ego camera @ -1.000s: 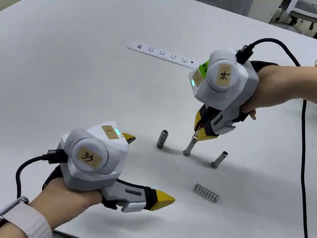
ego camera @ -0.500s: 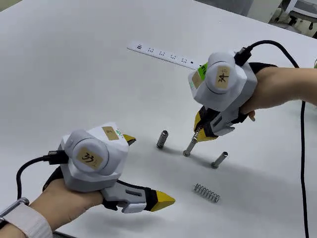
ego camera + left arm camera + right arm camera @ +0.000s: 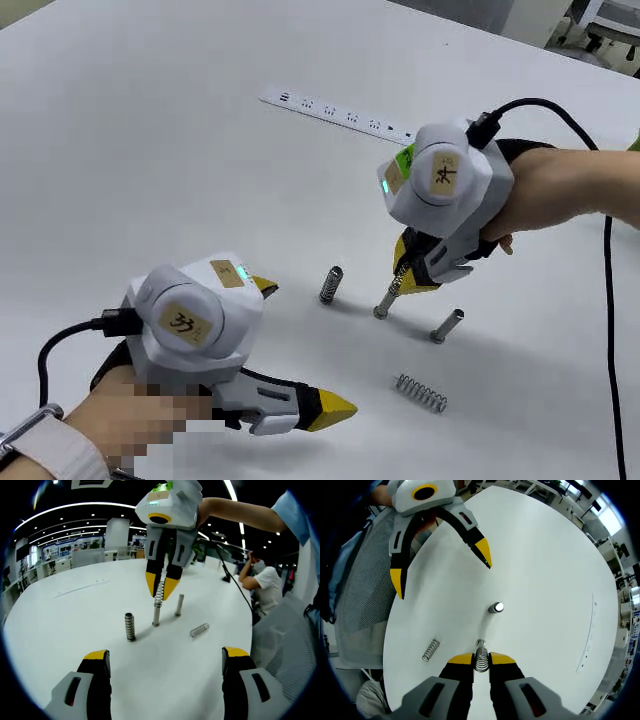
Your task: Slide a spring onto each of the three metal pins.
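Steel spring pinched in right tongs, mouth on middle pin tip. I'd keep it coaxial, ease straight down. Left tongs spread, idle at 7 o'clock. Spare spring at 5 o'clock.

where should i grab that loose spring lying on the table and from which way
Probably near one end of the spring, from straight above, jaws across its width. It lies flat on the table, clear of the bare pin, and an end grip leaves the other end free for threading.
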The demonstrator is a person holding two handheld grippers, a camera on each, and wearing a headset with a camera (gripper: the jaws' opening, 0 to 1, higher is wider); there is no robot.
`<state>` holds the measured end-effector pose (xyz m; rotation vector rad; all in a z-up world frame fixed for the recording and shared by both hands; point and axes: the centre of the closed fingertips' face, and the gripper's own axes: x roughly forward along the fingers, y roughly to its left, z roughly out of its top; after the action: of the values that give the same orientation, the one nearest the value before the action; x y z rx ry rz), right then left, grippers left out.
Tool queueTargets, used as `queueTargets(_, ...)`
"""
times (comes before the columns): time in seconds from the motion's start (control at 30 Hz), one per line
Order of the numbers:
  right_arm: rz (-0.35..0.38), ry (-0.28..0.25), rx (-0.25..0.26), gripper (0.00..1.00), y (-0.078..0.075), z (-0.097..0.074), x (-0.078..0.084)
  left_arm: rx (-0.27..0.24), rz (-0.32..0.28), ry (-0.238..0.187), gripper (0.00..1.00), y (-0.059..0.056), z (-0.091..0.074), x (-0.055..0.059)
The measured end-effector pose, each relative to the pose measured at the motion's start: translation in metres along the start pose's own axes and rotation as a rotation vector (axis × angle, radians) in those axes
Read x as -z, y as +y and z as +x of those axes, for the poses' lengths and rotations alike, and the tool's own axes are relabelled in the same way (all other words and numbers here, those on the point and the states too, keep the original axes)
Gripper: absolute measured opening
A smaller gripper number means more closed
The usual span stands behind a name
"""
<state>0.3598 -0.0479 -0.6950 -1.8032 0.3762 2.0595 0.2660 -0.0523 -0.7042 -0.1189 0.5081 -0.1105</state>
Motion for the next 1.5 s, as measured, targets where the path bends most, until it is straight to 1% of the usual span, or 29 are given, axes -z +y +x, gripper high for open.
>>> queueTargets(0.13,-0.006,0.013,0.0,0.12,0.0,0.007,0.002,0.001,0.0,0.002,0.94,0.0,0.0,0.001)
queueTargets(0.27,-0.006,0.014,-0.005,0.12,0.001,0.013,0.001,0.005,-0.002,0.006,0.94,-0.001,0.0,0.002)
queueTargets(0.5,-0.016,0.033,-0.005,0.12,0.003,0.026,0.001,0.006,-0.003,0.007,0.93,0.0,0.0,0.002)
queueTargets(0.77,0.002,0.042,-0.003,0.12,0.003,0.036,0.006,0.005,-0.002,0.01,0.93,-0.001,0.0,0.003)
queueTargets(1.2,0.013,0.038,0.005,0.12,0.002,0.045,0.007,0.004,-0.003,0.006,0.93,0.001,-0.001,0.003)
queueTargets(1.4,0.014,0.042,-0.002,0.12,0.0,0.047,0.008,0.0,-0.002,0.007,0.93,0.001,-0.001,0.003)
queueTargets(1.5,0.029,0.039,-0.006,0.13,0.0,0.046,0.009,-0.001,-0.002,0.001,0.93,0.0,-0.002,0.001)
